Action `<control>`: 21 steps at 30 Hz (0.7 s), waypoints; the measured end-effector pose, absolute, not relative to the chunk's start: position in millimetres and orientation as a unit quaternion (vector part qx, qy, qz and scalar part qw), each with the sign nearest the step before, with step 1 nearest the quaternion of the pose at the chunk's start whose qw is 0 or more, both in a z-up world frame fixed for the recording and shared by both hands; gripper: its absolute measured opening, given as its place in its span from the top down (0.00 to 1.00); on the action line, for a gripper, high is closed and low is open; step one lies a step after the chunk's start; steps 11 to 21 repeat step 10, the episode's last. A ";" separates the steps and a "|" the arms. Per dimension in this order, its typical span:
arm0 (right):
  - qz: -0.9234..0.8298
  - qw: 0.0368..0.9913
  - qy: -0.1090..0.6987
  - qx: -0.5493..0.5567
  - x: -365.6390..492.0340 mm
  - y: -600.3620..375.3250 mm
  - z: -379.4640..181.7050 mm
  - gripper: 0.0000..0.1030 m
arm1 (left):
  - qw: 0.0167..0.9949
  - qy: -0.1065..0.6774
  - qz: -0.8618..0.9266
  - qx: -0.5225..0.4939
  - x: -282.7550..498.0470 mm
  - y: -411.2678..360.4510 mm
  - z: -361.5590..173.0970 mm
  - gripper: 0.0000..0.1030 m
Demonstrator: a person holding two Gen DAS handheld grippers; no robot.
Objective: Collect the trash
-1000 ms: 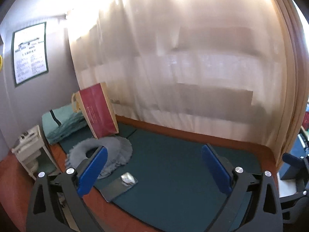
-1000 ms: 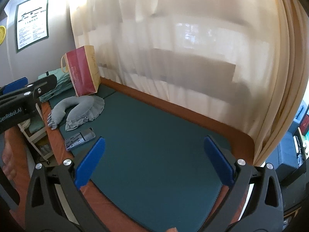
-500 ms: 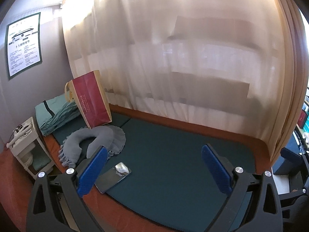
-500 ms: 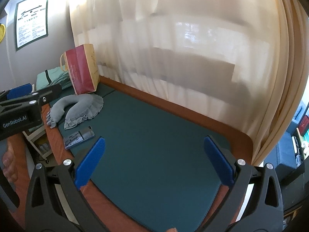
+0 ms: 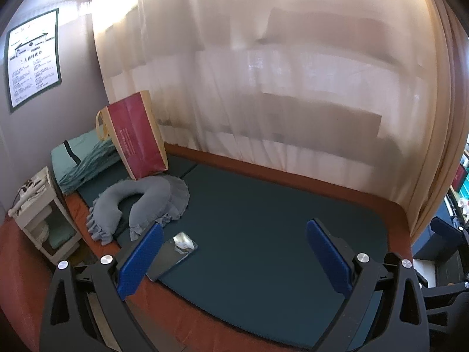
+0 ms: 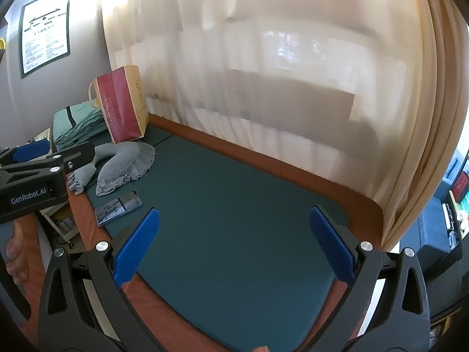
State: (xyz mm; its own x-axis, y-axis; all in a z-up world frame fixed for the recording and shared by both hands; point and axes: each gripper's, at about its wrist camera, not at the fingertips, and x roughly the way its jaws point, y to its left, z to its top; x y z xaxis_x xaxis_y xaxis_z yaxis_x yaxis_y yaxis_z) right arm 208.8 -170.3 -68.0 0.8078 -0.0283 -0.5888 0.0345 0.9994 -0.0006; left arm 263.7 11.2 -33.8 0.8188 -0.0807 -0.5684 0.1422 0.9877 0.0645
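Both grippers hover above a dark green mat on a brown bench. My left gripper is open and empty. My right gripper is open and empty; the left gripper body also shows at its far left. A red and tan paper bag stands upright at the mat's far left end by the curtain, also in the right wrist view. A phone lies flat near the left gripper's left finger; it also shows in the right wrist view. I see no plain trash item.
A grey U-shaped neck pillow lies in front of the bag. Folded green cloth lies behind it. A small white shelf unit stands off the bench's left end. A sheer curtain hangs behind the bench.
The left gripper has drawn back and turned slightly, so the bag, pillow and phone sit further into view. The right view shifts slightly. Both grippers stay open.
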 end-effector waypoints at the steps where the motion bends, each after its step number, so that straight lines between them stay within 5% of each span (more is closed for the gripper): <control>1: -0.016 0.951 0.310 0.005 208.6 -169.9 -68.2 0.03 | 0.952 0.294 -0.059 0.054 263.5 11.5 -33.8 0.07; 21: -0.017 0.950 0.311 0.008 210.5 -170.9 -69.3 0.03 | 0.952 0.296 -0.052 0.053 264.6 16.2 -32.5 0.07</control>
